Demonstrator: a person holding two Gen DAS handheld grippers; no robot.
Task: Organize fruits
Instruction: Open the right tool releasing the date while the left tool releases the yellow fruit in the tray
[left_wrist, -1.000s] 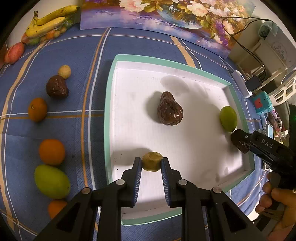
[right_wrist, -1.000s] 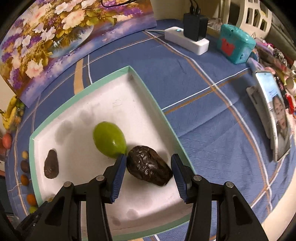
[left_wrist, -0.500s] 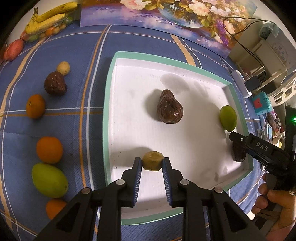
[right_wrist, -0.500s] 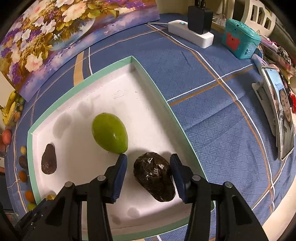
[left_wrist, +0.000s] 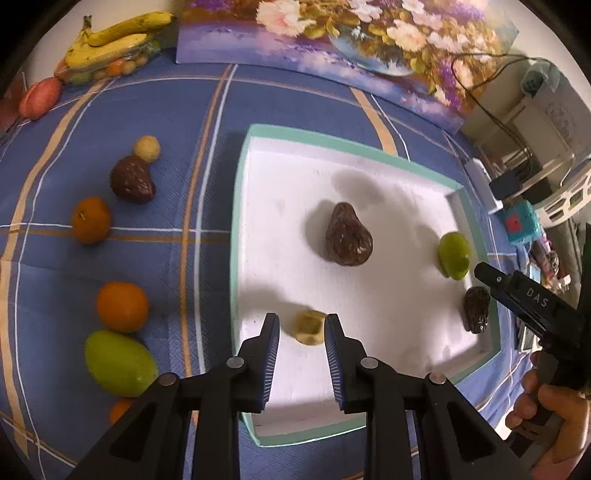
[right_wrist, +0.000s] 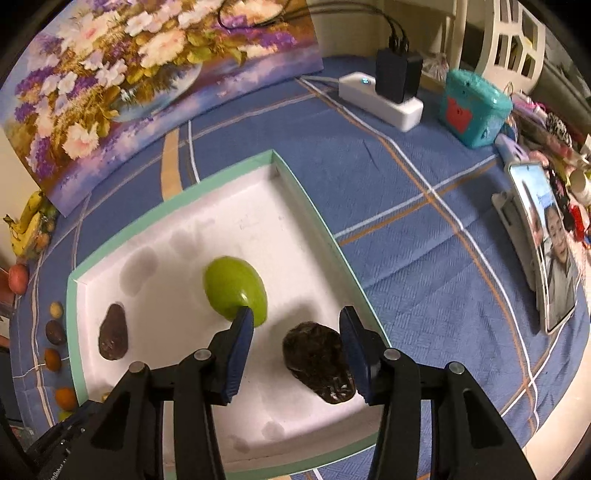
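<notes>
Both tongs hover open over the white tray (left_wrist: 258, 236): the left gripper (left_wrist: 301, 326) straddles a small yellowish fruit (left_wrist: 309, 327), the right gripper (right_wrist: 297, 321) a dark wrinkled fruit (right_wrist: 317, 360), neither gripped.

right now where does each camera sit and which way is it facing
Left wrist: on the left gripper, looking down its open fingers at a small yellow-brown fruit in the white tray; the right gripper and hand show at right.
Right wrist: on the right gripper, open over a dark avocado beside a green mango.
Shared: tray, mango, both avocados.
</notes>
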